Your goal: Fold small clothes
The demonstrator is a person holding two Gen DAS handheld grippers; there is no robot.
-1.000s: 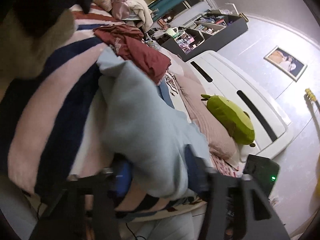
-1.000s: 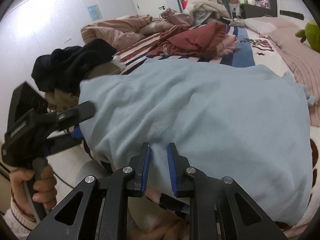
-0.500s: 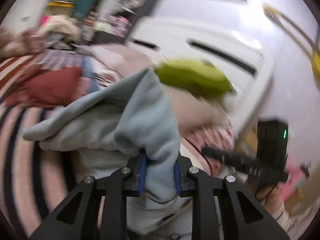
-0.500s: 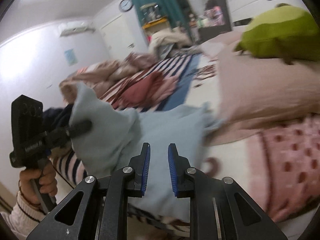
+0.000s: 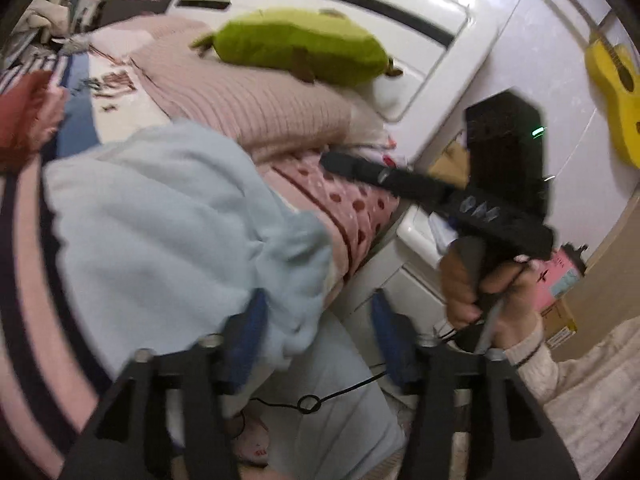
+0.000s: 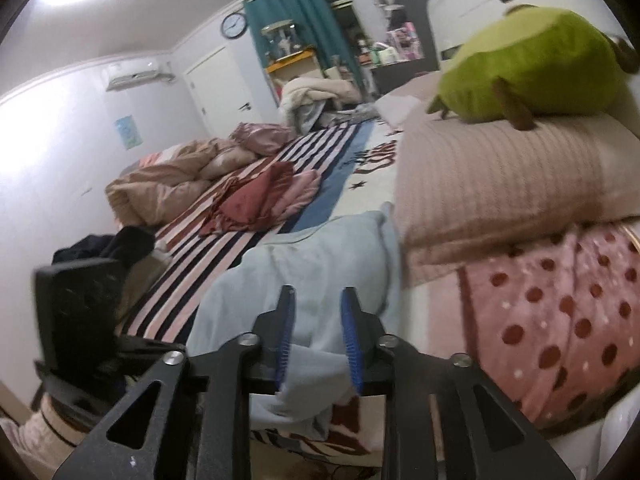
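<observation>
A light blue garment (image 5: 160, 216) lies bunched on the striped bed near its front edge; it also shows in the right wrist view (image 6: 316, 272). My left gripper (image 5: 316, 332) is open, its jaws wide apart, with the garment's loose corner hanging against the left finger. My right gripper (image 6: 318, 336) is partly open with the garment's near edge lying between its jaws, not pinched. In the left wrist view the right gripper (image 5: 440, 196) hovers over the dotted blanket, apart from the garment.
A ribbed pink pillow (image 6: 500, 176) with a green plush toy (image 6: 532, 68) lies right of the garment, above a dotted pink blanket (image 6: 560, 328). Red and pink clothes (image 6: 260, 200) and dark clothes (image 6: 108, 246) lie further along the bed. A white nightstand (image 5: 416, 248) stands by the bed.
The left gripper has opened and let go of the blue garment, which now lies folded over on the bed. The right gripper has widened slightly. Both have swung towards the pillow end.
</observation>
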